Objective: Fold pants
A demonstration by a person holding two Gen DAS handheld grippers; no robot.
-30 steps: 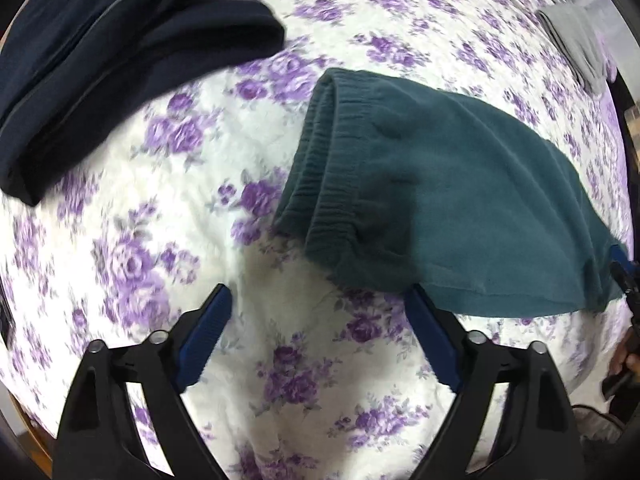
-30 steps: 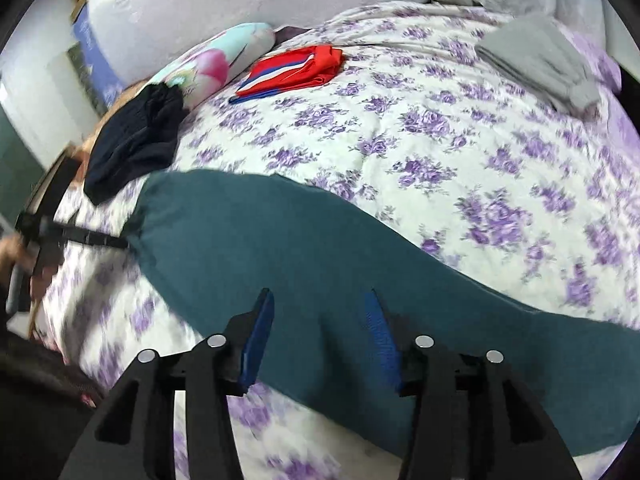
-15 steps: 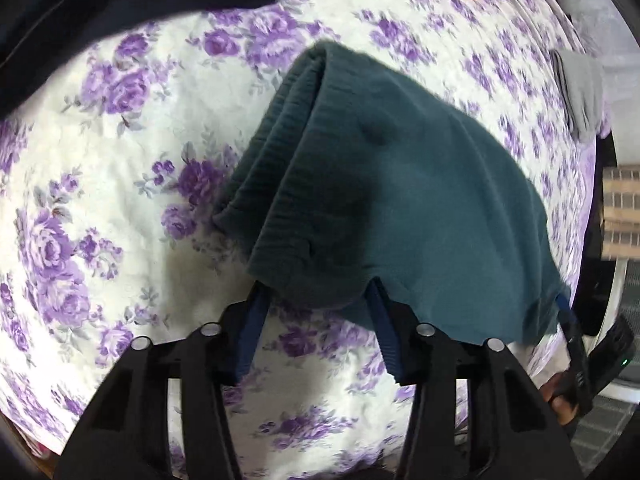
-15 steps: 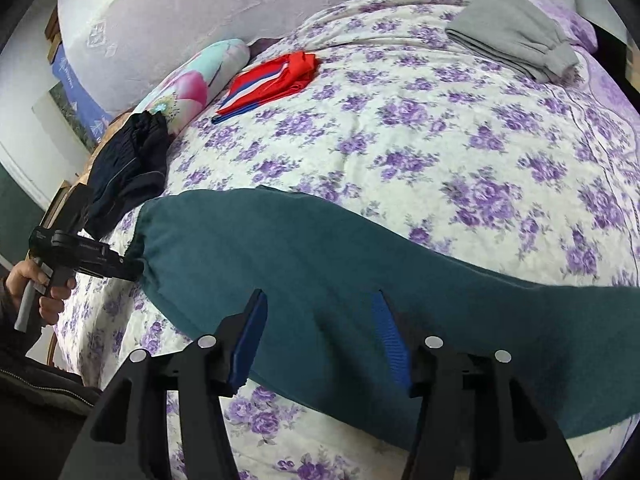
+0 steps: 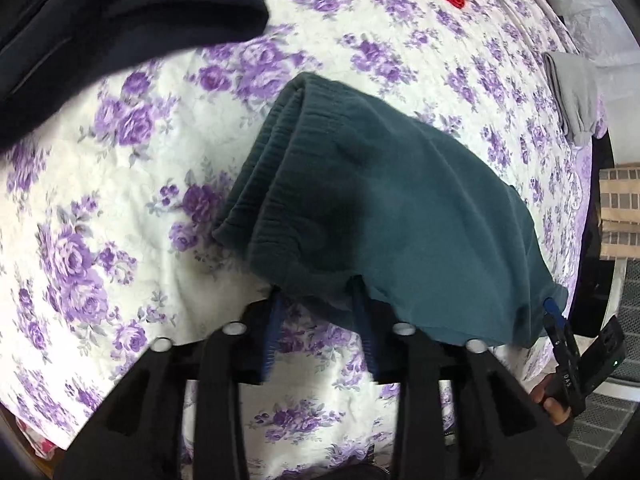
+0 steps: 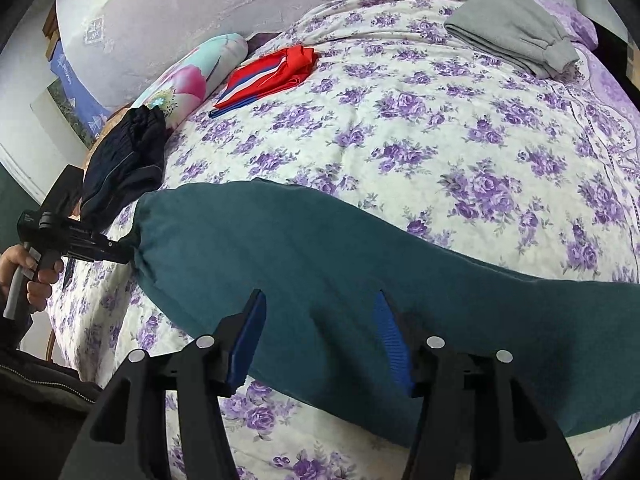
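Observation:
Dark teal pants [image 5: 400,208] lie folded lengthwise across the floral bedcover [image 5: 120,208]. Their ribbed waistband [image 5: 272,184] faces my left gripper [image 5: 316,294], which is shut on its near corner, the cloth bunched between the blue pads. The right wrist view shows the same grip from the side: left gripper [image 6: 124,250] pinching the end of the pants [image 6: 320,248], a hand on its handle. My right gripper [image 6: 320,298] hangs over the leg part with its jaws apart and the cloth flat beneath, unpinched. It also shows at the leg end as the right gripper [image 5: 550,306].
A dark navy garment [image 6: 124,168] lies near the waistband end. A red garment [image 6: 272,76], a flowered pillow [image 6: 196,76] and folded grey pants [image 6: 508,28] sit farther back. The bed's edge runs near both grippers.
My left gripper moved in on the waistband and closed on its corner, lifting it slightly. The right gripper's jaws widened a little over the leg part.

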